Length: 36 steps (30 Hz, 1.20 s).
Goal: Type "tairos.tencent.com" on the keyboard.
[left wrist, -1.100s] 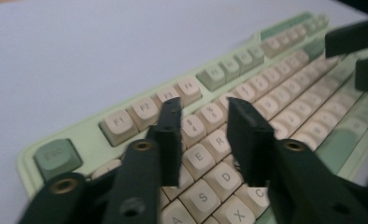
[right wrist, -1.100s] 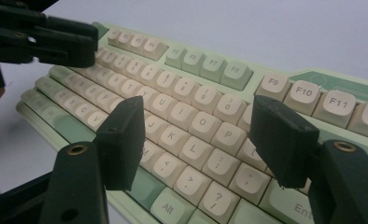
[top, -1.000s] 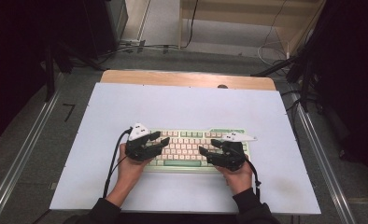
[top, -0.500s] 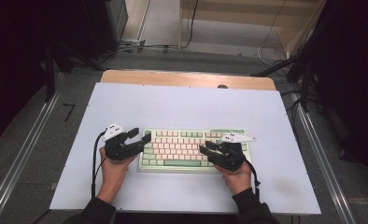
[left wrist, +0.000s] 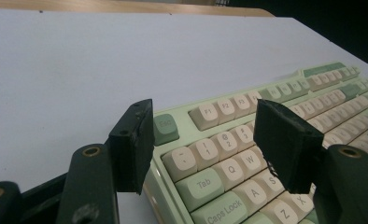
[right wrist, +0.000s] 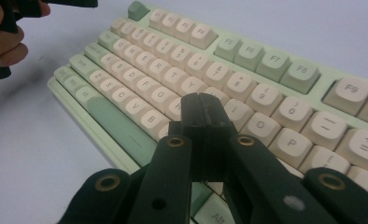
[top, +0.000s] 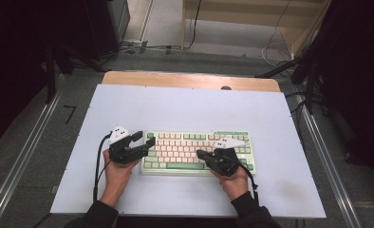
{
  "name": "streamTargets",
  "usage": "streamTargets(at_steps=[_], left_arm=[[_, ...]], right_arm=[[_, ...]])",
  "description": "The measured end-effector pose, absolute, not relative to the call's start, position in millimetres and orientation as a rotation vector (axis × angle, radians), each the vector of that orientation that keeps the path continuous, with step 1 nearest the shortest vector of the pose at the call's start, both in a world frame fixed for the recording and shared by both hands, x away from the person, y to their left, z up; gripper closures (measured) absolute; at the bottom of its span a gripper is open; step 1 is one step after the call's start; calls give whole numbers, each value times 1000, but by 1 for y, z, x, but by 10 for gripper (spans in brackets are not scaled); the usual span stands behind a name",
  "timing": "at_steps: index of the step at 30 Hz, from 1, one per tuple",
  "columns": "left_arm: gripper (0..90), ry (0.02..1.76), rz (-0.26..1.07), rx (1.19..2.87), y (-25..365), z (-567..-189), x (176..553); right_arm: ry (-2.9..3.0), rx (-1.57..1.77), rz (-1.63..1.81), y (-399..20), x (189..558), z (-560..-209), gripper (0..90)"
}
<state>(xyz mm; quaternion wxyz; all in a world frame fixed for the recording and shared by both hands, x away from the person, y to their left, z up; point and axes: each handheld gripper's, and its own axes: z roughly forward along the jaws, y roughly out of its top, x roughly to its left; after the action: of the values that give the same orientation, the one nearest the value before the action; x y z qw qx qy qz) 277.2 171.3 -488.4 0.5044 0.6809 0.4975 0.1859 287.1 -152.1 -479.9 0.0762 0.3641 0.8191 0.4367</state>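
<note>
The right claw (right wrist: 203, 109) has just been closing and now has its flat black pads pressed together with nothing between them, poised over the rounded cream keycaps in the middle of the keyboard (top: 185, 142). The left claw (left wrist: 205, 140) stands spread, empty, its blocky matte pads astride the keyboard's upper-left corner. The mint-and-cream plastic keyboard lies flat on the smooth pale counter (top: 185, 109), towards its near edge.

keyboard (top: 194, 151): mint-green case, cream and green keys, flat on white table (top: 185, 109), near-centre, long side running left-right.
</note>
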Motion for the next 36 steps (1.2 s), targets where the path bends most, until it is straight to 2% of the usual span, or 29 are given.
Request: streamTargets(at_steps=[36], left_arm=[[395, 1191, 434, 1653, 167, -490, 278]], right_arm=[[2529, 1033, 1210, -126, 285, -494, 872]])
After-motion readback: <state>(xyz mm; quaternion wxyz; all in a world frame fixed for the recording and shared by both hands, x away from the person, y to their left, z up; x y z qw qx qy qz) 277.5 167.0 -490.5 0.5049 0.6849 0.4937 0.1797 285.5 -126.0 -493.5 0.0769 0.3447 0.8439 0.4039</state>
